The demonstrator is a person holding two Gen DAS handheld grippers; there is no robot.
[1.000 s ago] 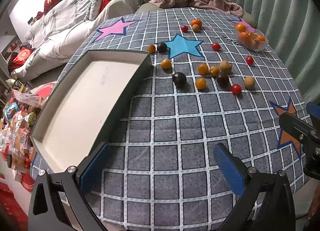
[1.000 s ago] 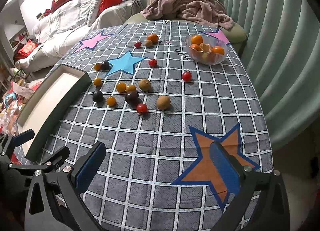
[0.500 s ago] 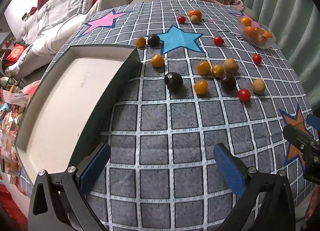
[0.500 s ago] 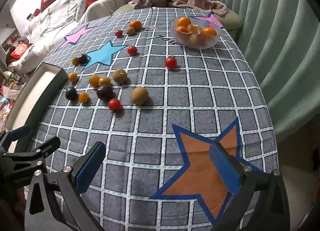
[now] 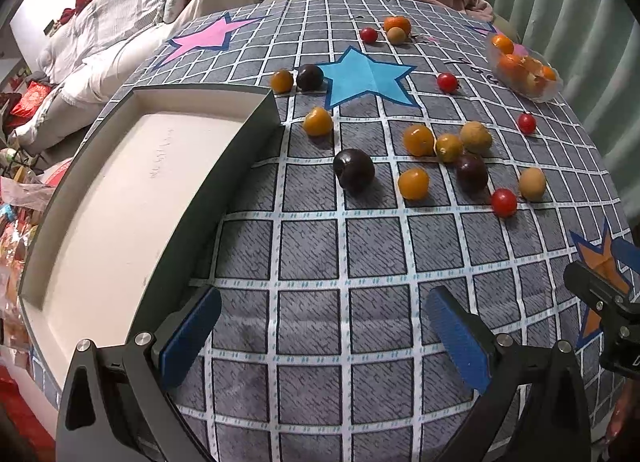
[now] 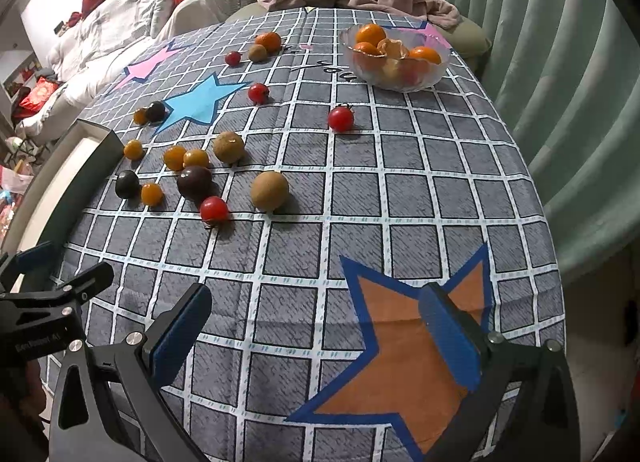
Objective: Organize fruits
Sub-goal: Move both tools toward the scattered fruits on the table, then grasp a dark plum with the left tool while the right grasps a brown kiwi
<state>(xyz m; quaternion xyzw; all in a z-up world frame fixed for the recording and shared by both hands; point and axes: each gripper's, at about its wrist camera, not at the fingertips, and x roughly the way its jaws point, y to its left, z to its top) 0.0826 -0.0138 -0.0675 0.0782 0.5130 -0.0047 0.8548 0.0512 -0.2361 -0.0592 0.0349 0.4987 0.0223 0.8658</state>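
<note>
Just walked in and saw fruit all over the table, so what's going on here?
A person holds two grippers over a grey checked tablecloth. The left gripper and the right gripper are both open and hold nothing. Small orange, red, dark purple and tan fruits lie scattered loose, such as a dark purple plum. The shallow white tray with dark walls has no fruit in it. A clear glass bowl holds oranges.

Your left gripper [image 5: 322, 328] hovering low over the tablecloth [image 5: 312, 246], its 2 blue pads spread wide and holding nothing, your right gripper [image 6: 316, 328] likewise above the tablecloth, 2 pads parted, nothing between them
</note>
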